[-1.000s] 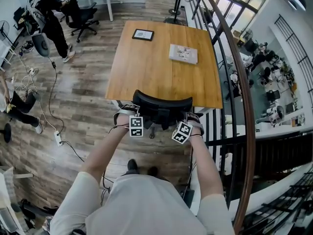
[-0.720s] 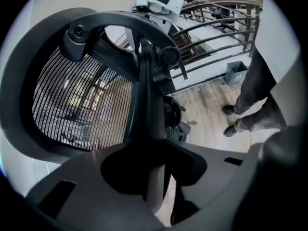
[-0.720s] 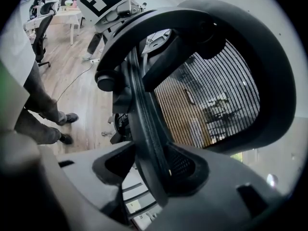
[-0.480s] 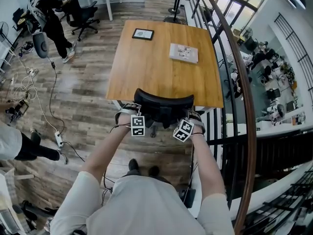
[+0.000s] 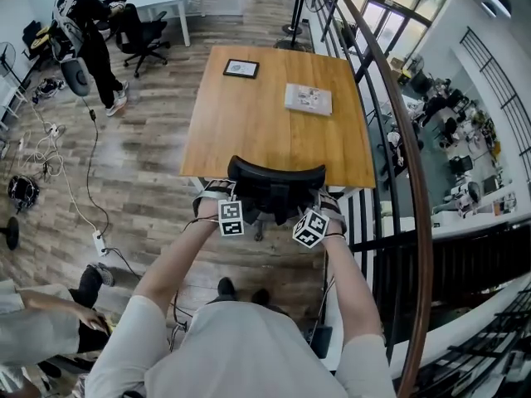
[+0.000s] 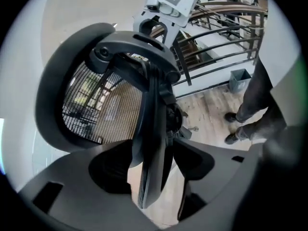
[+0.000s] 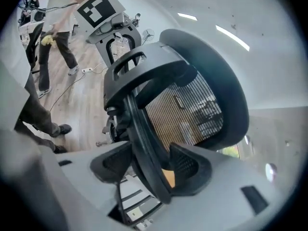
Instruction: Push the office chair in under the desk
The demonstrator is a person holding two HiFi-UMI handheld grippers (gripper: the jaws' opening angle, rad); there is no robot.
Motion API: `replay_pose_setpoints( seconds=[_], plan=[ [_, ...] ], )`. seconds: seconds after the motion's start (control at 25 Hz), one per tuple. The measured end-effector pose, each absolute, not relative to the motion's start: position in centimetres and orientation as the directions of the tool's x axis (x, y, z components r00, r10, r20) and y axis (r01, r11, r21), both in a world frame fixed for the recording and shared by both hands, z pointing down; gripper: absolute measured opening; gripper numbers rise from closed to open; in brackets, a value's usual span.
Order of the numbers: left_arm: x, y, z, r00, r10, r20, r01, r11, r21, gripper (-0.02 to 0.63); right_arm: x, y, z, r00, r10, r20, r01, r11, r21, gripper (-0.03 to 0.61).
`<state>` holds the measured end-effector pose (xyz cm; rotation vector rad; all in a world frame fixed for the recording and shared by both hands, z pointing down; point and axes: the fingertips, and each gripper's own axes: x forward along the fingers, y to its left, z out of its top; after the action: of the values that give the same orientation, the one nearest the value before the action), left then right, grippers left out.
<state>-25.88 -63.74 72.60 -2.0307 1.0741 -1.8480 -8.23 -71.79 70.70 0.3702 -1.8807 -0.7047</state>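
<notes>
While the left gripper (image 5: pixel 234 203) and the right gripper (image 5: pixel 311 212) flank its back, the chair (image 5: pixel 276 181) stands at the near edge of the desk (image 5: pixel 265 127). In the head view its backrest top overlaps that edge and its seat is out of sight. It is black, with a curved rigid rim around a see-through mesh back (image 6: pixel 96 105).

Both pairs of jaws have just been opening and now stand wide. In each gripper view the rim runs between them, with a gap showing beside it, so neither clamps it.

A railing (image 5: pixel 398 156) runs close along the desk's right side. On the left lies open wood floor (image 5: pixel 141 164). On the desk's far half lie a dark frame (image 5: pixel 241 69) and a booklet (image 5: pixel 308 99), well apart from the chair.
</notes>
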Motion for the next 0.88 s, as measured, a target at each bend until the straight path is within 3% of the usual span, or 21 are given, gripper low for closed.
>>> replay_pose_setpoints(
  seconds=[0.2, 0.88],
  plan=[
    [-25.4, -62.8, 69.7, -0.006, -0.668, 0.744, -0.441, -0.666, -0.601, 0.259, -8.2, -70.7, 68.9, -0.439, -0.553, 0.708, 0.032, 0.778, 0.627, 0.229],
    [-22.4, -59.3, 59.8, 0.133, -0.815, 0.564, -0.760, -0.449, -0.470, 0.245, -6.3, -67.8, 59.9, -0.556, -0.585, 0.591, -0.395, 0.811, 0.431, 0.227]
  ],
)
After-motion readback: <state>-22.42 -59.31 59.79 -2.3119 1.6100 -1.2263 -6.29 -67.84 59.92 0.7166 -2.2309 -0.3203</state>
